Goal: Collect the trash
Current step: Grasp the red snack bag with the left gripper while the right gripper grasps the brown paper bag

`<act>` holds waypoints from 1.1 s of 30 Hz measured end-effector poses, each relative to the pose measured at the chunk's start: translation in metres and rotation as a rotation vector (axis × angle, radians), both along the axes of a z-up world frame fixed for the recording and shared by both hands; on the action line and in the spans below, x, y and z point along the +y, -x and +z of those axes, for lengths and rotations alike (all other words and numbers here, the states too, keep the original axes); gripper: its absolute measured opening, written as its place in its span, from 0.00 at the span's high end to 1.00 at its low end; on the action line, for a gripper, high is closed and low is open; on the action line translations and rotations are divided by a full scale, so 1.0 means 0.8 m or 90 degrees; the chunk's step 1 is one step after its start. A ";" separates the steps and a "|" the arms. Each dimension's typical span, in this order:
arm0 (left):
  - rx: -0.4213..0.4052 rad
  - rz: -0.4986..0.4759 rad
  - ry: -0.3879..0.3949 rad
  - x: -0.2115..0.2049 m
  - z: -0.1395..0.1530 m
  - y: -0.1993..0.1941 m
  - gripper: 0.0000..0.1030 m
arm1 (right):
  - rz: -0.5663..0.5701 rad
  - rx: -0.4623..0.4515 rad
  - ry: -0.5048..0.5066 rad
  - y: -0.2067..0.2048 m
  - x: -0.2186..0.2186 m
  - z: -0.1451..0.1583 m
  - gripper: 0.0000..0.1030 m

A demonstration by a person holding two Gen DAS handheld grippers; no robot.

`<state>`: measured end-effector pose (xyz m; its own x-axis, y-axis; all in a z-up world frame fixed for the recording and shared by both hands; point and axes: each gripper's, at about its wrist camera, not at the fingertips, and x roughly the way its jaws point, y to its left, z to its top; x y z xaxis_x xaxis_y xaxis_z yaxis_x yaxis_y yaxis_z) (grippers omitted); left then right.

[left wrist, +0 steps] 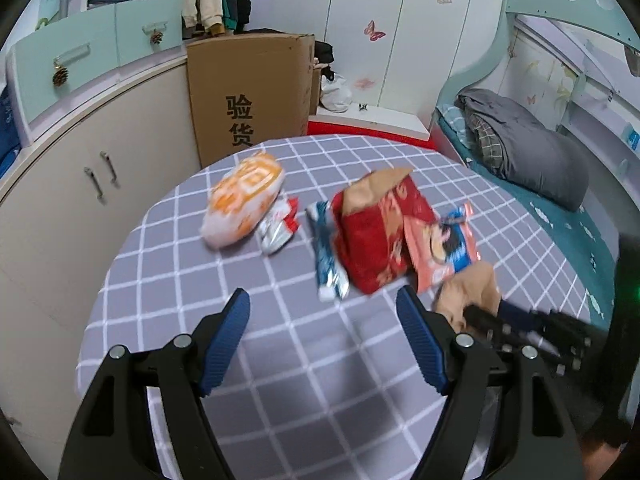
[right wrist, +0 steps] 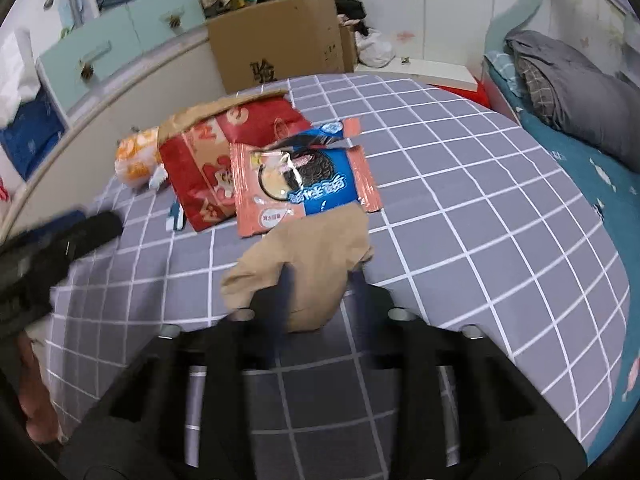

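A red paper bag (left wrist: 376, 232) (right wrist: 224, 152) lies on its side on the grey checked table (left wrist: 280, 360) (right wrist: 460, 200). A pink and blue Oreo wrapper (right wrist: 304, 184) (left wrist: 444, 248) leans on it. A blue striped wrapper (left wrist: 328, 256), a small silver and red wrapper (left wrist: 278, 226) and an orange and white bag (left wrist: 244, 200) (right wrist: 136, 156) lie to its left. My left gripper (left wrist: 324, 312) is open and empty, just in front of the striped wrapper. My right gripper (right wrist: 320, 276) is shut on a crumpled tan paper (right wrist: 304, 264) (left wrist: 472, 288) in front of the Oreo wrapper.
A large cardboard box (left wrist: 252, 92) (right wrist: 280, 36) stands behind the table. Cream cabinets (left wrist: 80, 184) run along the left. A bed with a grey quilt (left wrist: 524, 148) (right wrist: 576, 88) lies to the right. White wardrobe doors (left wrist: 384, 20) fill the back wall.
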<state>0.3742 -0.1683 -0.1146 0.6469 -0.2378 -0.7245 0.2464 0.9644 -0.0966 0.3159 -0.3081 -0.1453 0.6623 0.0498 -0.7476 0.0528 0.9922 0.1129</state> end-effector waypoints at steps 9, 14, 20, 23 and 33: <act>-0.003 0.001 0.019 -0.026 -0.008 -0.052 0.28 | -0.013 -0.090 -0.004 0.023 -0.021 0.034 0.92; -0.003 -0.009 0.038 -0.036 -0.011 -0.072 0.31 | -0.008 -0.112 -0.028 0.018 -0.029 0.041 0.92; -0.021 -0.034 0.006 -0.051 -0.010 -0.075 0.60 | -0.011 -0.119 -0.048 0.006 -0.033 0.037 0.92; -0.046 -0.036 0.034 -0.043 0.003 -0.062 0.70 | -0.009 -0.127 -0.051 0.006 -0.029 0.040 0.92; -0.138 -0.021 0.120 0.013 0.064 0.025 0.74 | 0.026 -0.172 -0.057 0.036 0.012 0.079 0.92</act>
<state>0.3543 -0.1581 -0.0638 0.7712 -0.3790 -0.5114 0.3123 0.9254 -0.2149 0.2871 -0.2987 -0.0817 0.8333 0.1382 -0.5352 -0.0305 0.9783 0.2050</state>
